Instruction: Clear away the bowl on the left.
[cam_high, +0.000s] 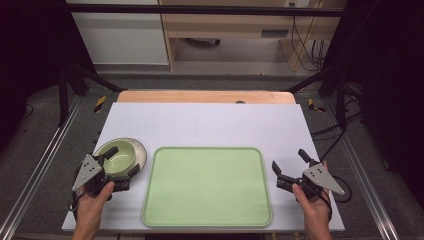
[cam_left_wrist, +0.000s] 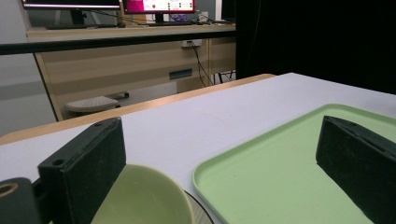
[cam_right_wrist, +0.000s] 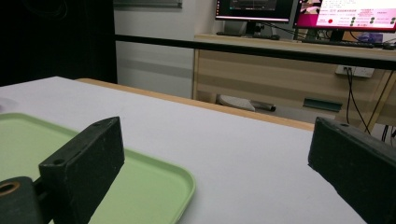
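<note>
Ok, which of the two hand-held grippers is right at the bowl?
The left hand-held gripper: its open jaws straddle the green bowl on its plate. The right hand-held gripper hangs open beyond the tray, nothing between its jaws.

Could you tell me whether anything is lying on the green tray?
No, in the high view the green tray is bare, and the bowl sits on a plate beside it.

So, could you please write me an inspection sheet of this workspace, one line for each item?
Surface: white table top, wooden edge at the far side.
Job's things: green tray, nothing on it; green bowl on a plate, left of the tray.
Clutter: nothing seen.
Grippers: left tool open around the bowl's near side; right tool open over bare table, right of the tray.
Cables: one trails from the right tool; more at the desk.
Surroundings: black frame, wooden desk, monitors.
</note>
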